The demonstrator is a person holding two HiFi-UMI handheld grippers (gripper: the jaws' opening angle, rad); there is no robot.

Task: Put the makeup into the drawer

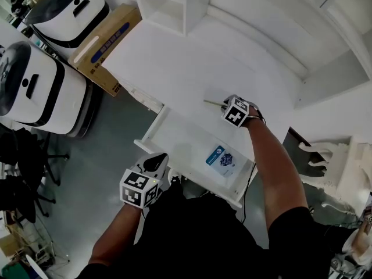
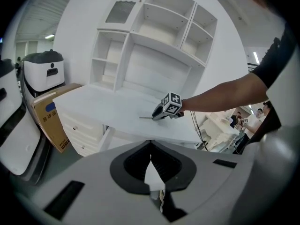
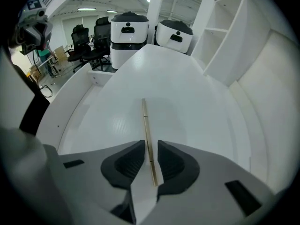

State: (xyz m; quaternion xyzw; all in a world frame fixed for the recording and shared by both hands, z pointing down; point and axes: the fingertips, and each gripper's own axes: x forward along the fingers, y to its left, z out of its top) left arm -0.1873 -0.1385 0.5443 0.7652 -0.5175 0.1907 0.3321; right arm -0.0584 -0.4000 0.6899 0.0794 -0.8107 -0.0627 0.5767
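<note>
A thin gold makeup pencil (image 3: 146, 121) lies flat on the white desk top (image 1: 174, 63). My right gripper (image 3: 150, 146) points steeply down over its near end. The jaws stand a little apart on either side of the pencil, with a gap on both sides. In the head view the pencil (image 1: 211, 103) sticks out left of the right gripper (image 1: 225, 105). Below the desk edge the white drawer (image 1: 152, 129) is pulled out, with a blue and white packet (image 1: 221, 158) inside. My left gripper (image 1: 156, 163) hovers by the drawer's front, shut and empty (image 2: 150, 146).
Two white machines (image 1: 35, 92) (image 1: 67, 7) and a cardboard box (image 1: 104, 45) stand left of the desk. A white shelf unit (image 1: 180, 4) rises at the desk's back. A white carved chair (image 1: 325, 161) is at the right. Black office chairs (image 1: 20, 173) stand at far left.
</note>
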